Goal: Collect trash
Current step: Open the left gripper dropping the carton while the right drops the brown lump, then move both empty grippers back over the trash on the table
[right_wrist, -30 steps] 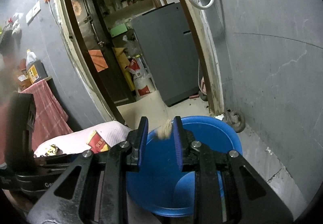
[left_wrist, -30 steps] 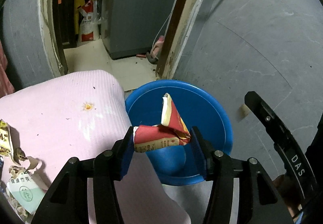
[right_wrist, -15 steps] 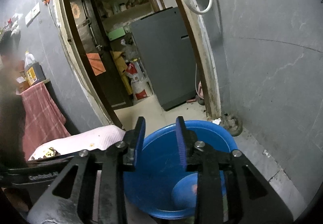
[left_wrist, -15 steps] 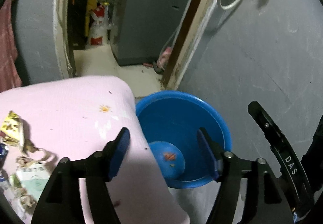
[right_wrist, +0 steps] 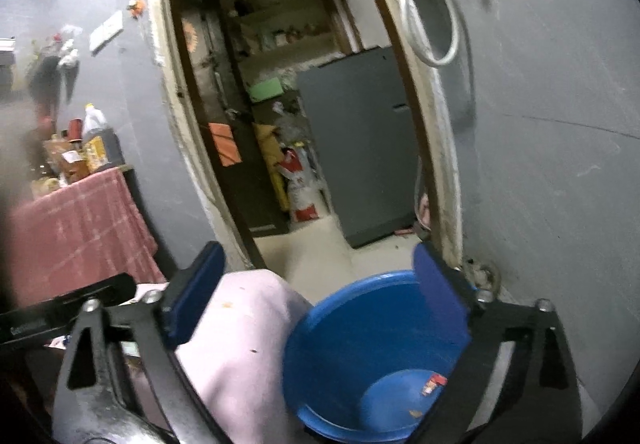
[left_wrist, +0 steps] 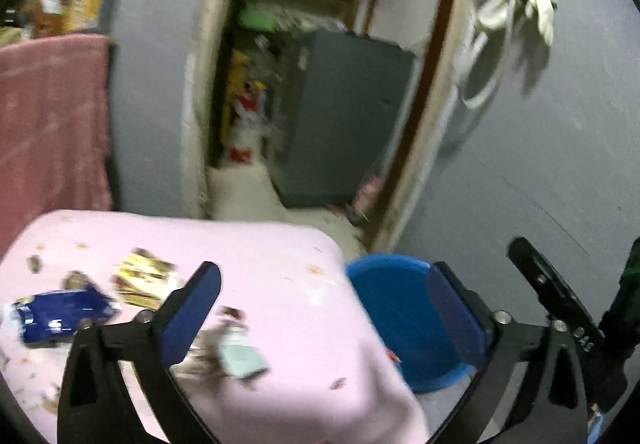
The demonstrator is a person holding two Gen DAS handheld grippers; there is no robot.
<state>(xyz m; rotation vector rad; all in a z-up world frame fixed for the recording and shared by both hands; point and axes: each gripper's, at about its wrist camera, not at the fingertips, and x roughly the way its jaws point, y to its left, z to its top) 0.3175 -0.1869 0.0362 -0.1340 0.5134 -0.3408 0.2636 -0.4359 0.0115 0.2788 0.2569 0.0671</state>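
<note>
With jaws apart and empty, the left gripper [left_wrist: 320, 308] is facing wrappers [left_wrist: 140, 280] lying left on the pink table [left_wrist: 280, 264], so it should descend squarely; the right gripper [right_wrist: 320, 292], likewise apart, is hanging over the blue basin [right_wrist: 340, 344].

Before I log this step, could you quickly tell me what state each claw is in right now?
Left claw: open, holding nothing.
Right claw: open, holding nothing.
</note>
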